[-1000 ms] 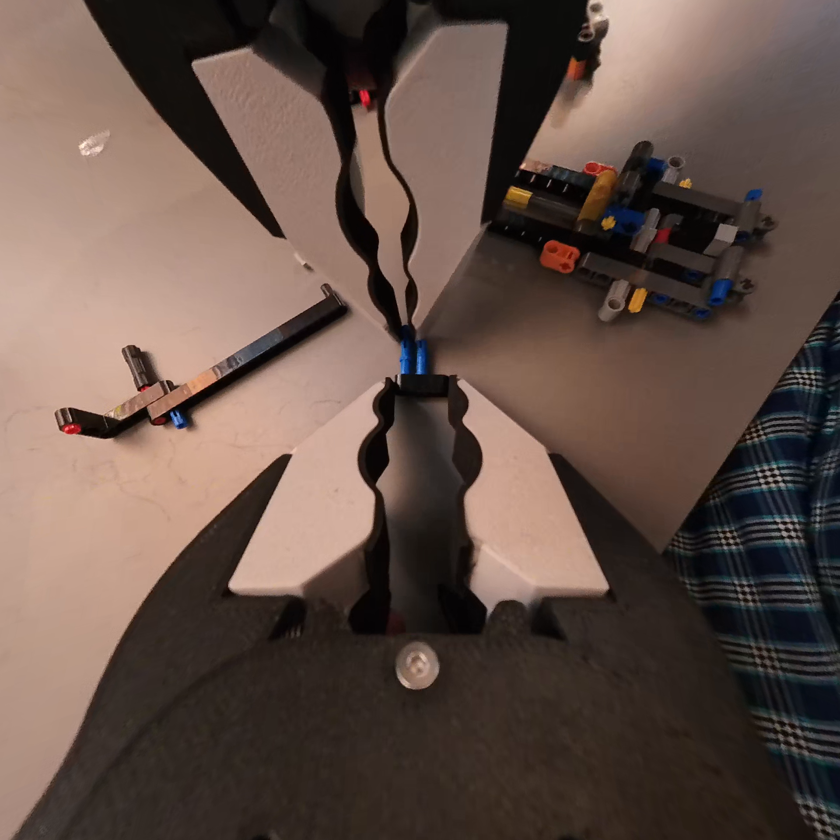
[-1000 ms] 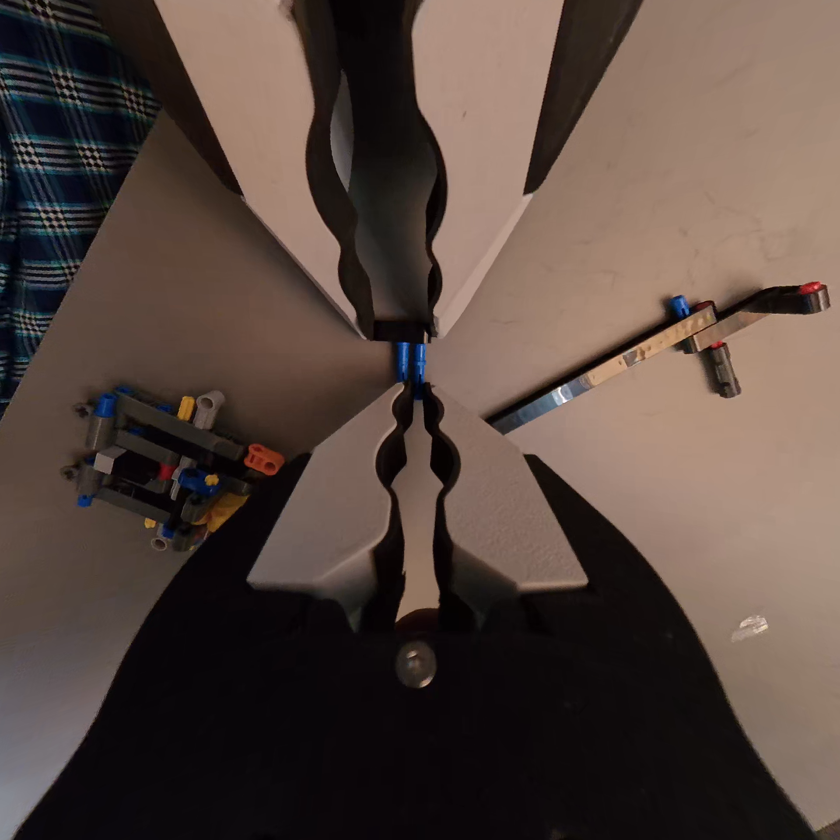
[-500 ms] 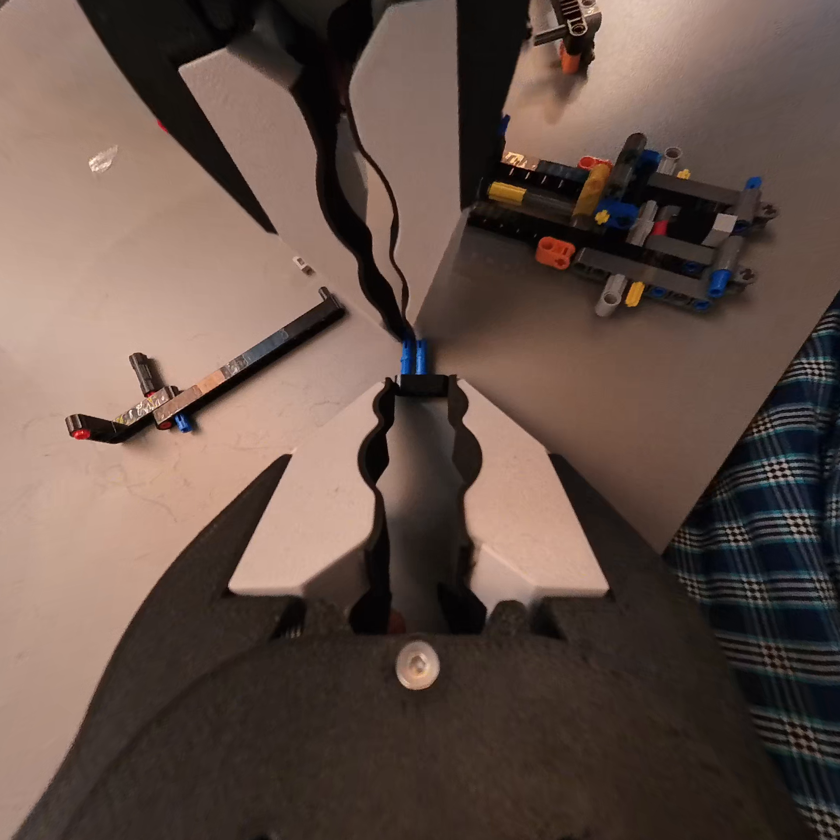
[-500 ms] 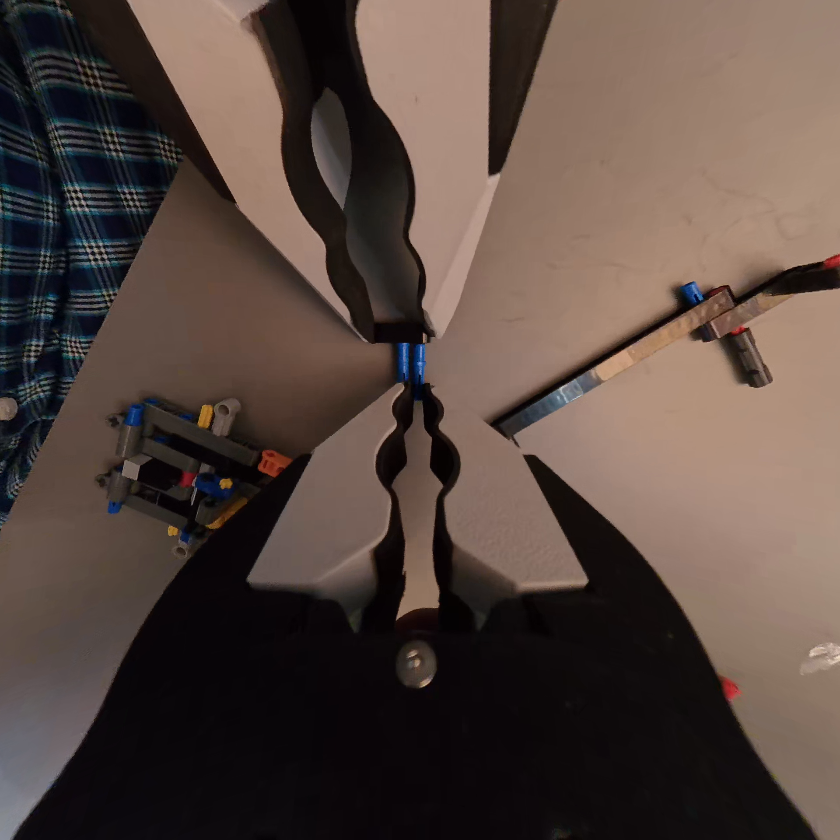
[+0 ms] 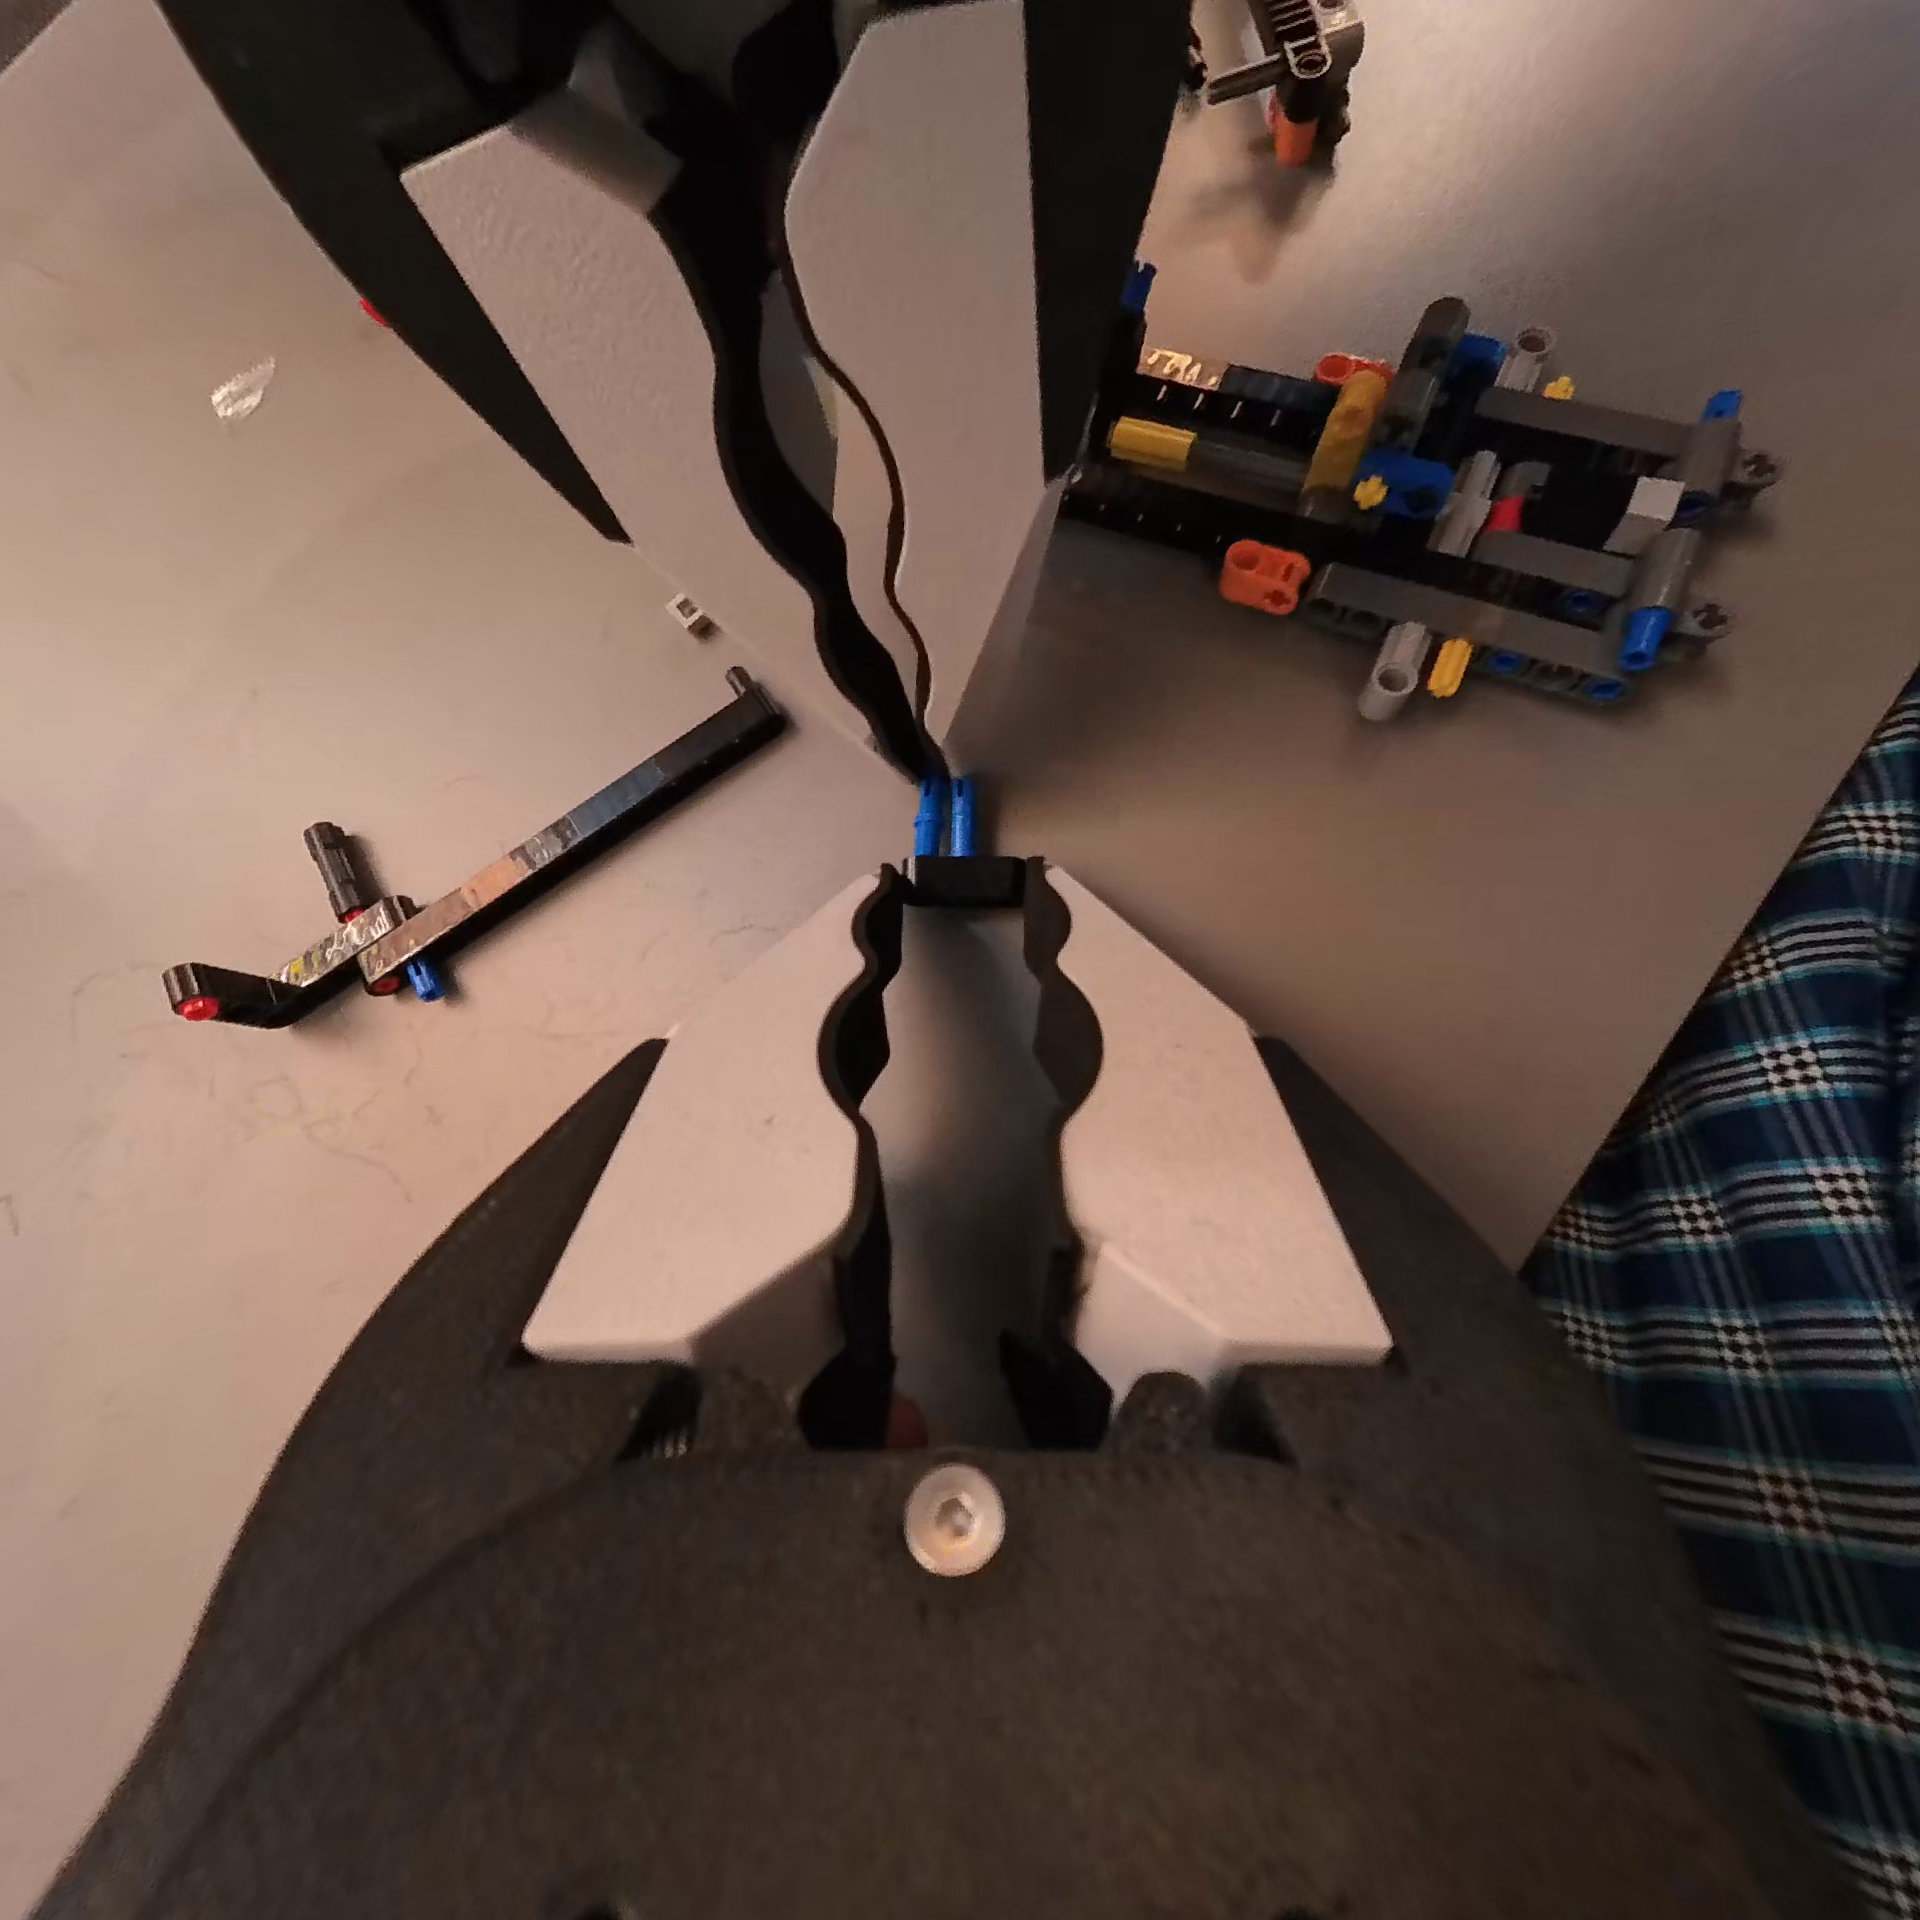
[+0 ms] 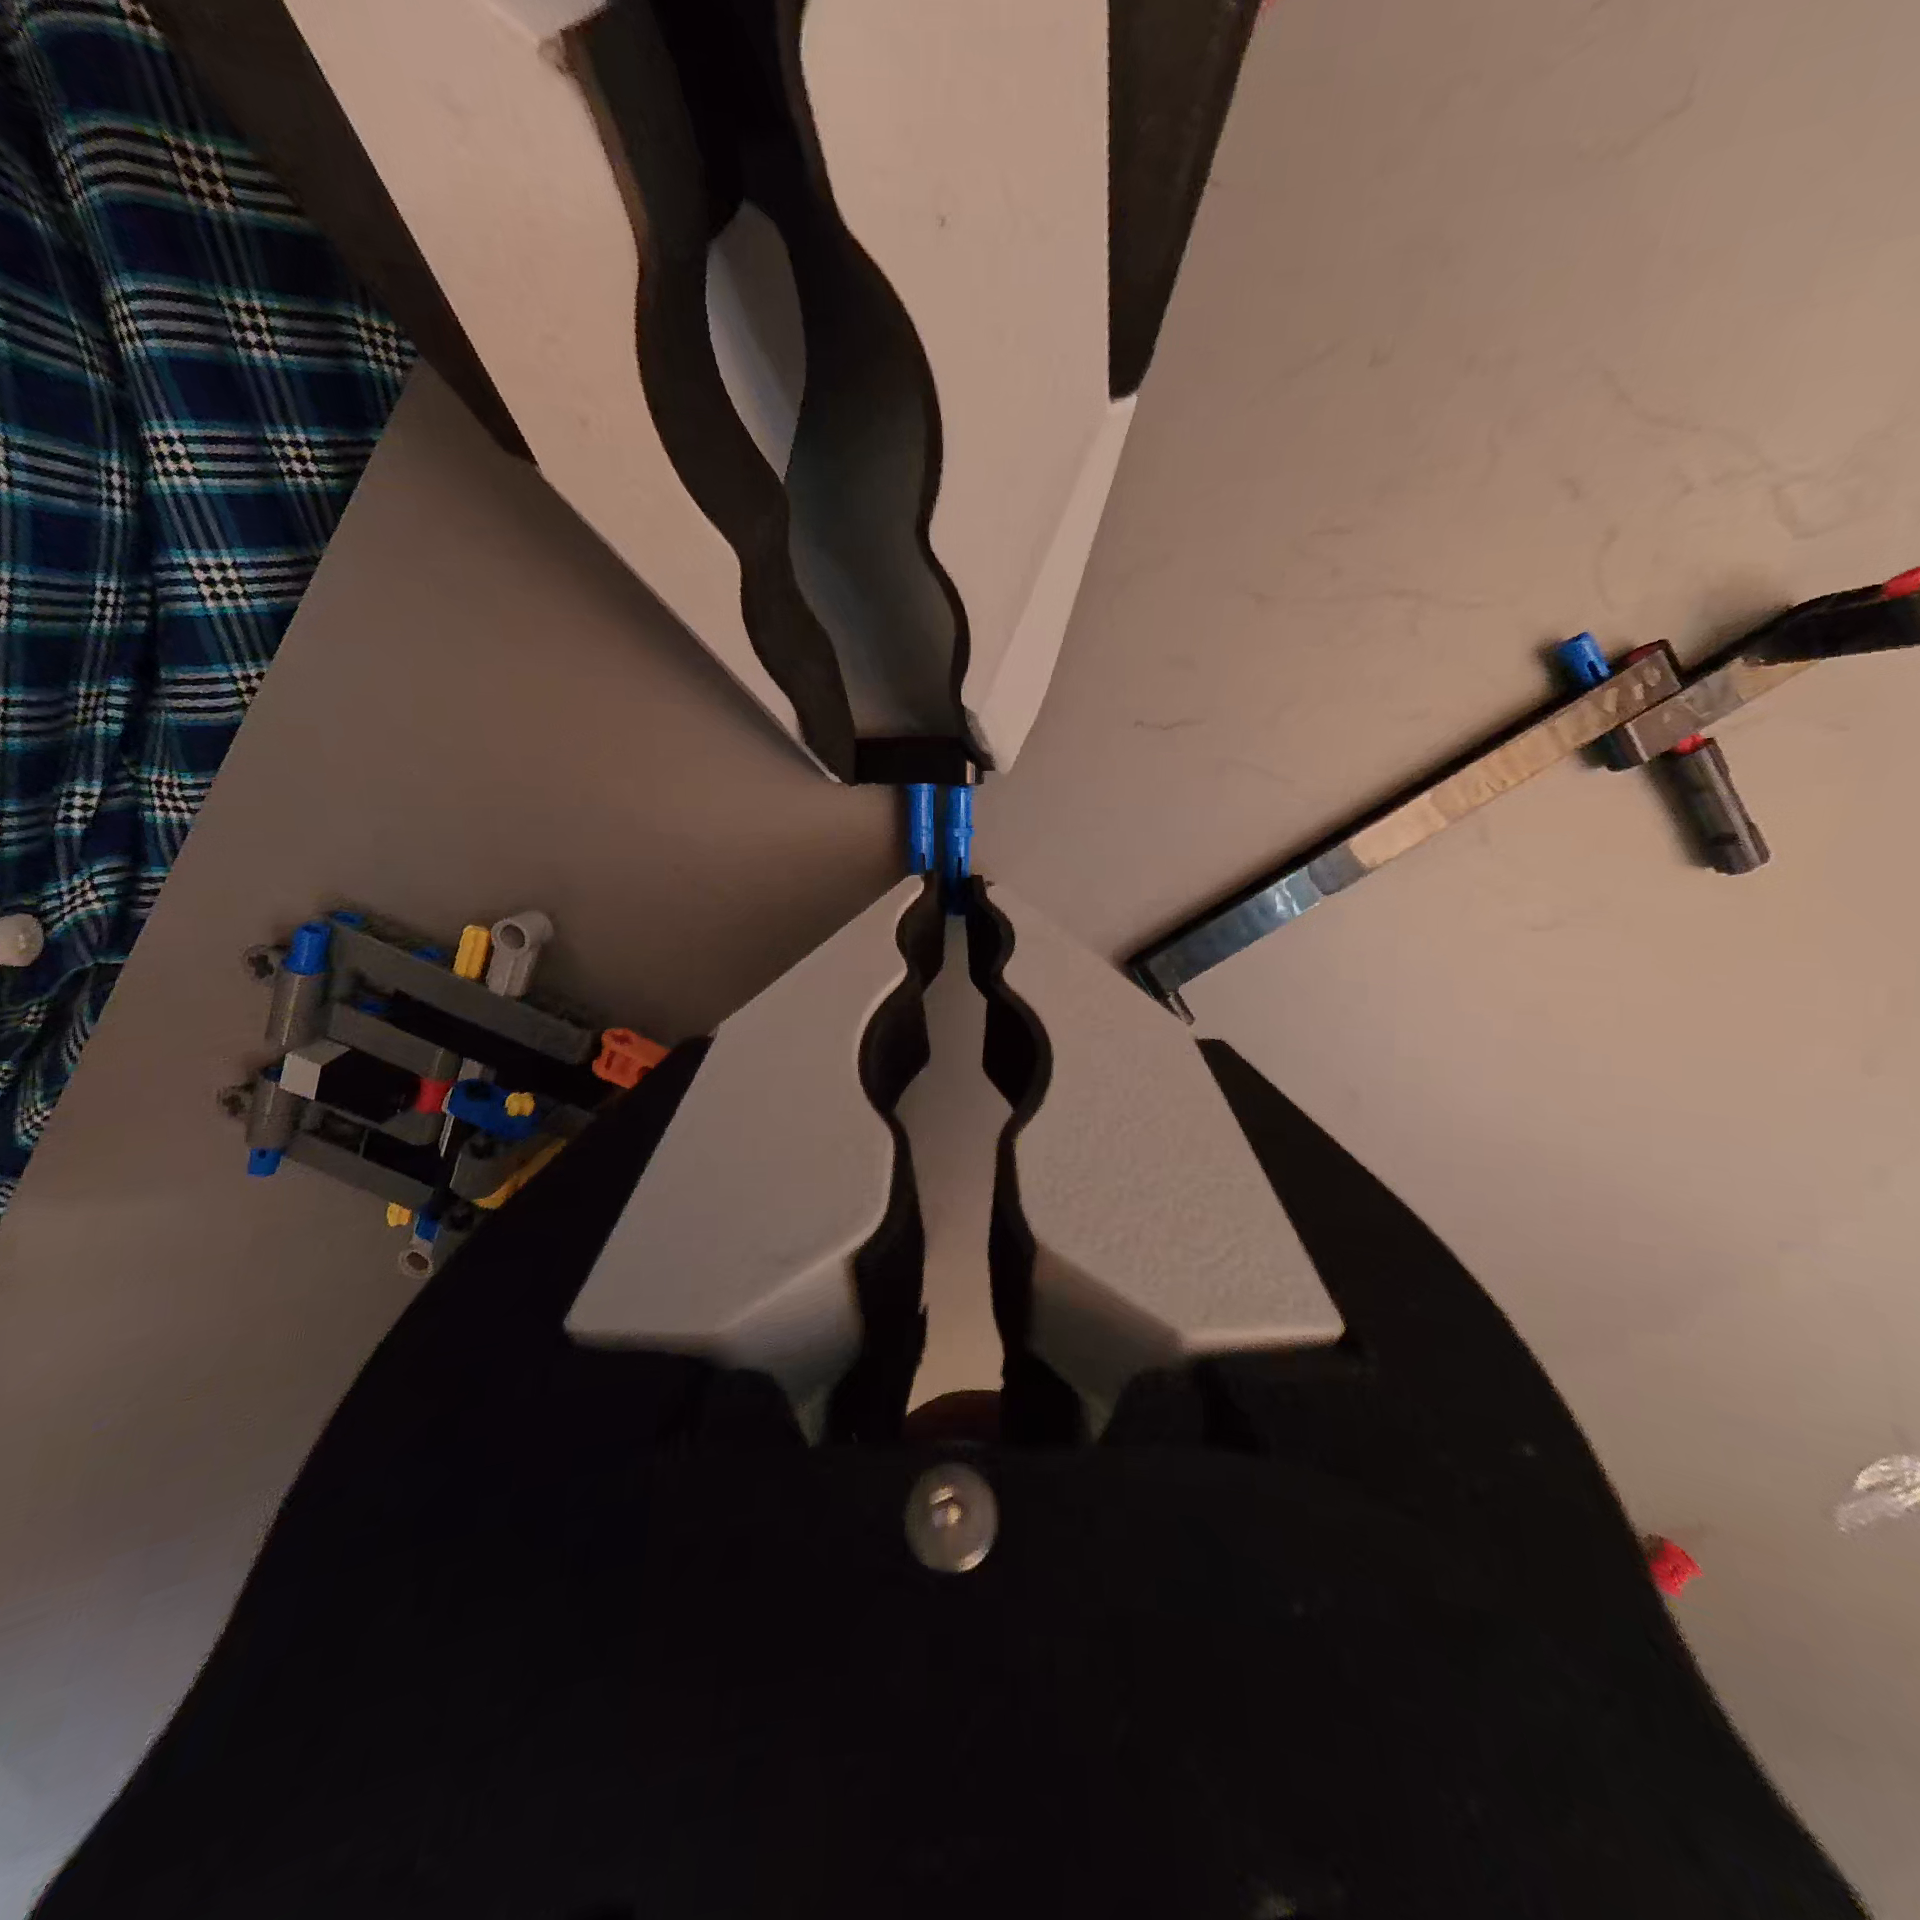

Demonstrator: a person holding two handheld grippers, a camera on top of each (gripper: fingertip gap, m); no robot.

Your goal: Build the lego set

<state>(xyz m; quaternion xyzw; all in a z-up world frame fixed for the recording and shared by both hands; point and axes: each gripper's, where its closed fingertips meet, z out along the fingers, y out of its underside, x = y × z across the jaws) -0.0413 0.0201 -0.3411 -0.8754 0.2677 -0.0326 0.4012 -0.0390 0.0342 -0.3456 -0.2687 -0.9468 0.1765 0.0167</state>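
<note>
My left gripper [image 5: 961, 883] is shut on a small black lego piece [image 5: 963, 878] held above the table. Two blue pins [image 5: 945, 816] stick out of this piece side by side. My right gripper [image 6: 948, 896] faces it tip to tip and is shut on the end of one blue pin [image 6: 961, 831]. In the right wrist view the black piece [image 6: 906, 761] sits between the left gripper's fingertips [image 6: 821, 727]. The partly built multicoloured chassis [image 5: 1455, 509] lies on the table, also in the right wrist view [image 6: 416, 1081].
A long black beam assembly with red and blue pins [image 5: 468, 904] [image 6: 1455, 790] lies on the grey table. A small grey and orange sub-assembly [image 5: 1288, 62] lies farther off. A clear plastic scrap [image 6: 1881, 1491] and a red piece [image 6: 1668, 1564] lie loose. A person's plaid clothing [image 5: 1766, 1247] is at the table edge. My two grippers' fingertips are within a few centimetres of each other. Both grippers' tips are roughly 25 cm from the clear plastic scrap [image 6: 1881, 1491]. It turns up in the left wrist view [image 5: 246, 394] as well.
Both grippers stay joined at the blue pins. The right gripper has tilted relative to the left one. The table items have drifted sideways in both views.
</note>
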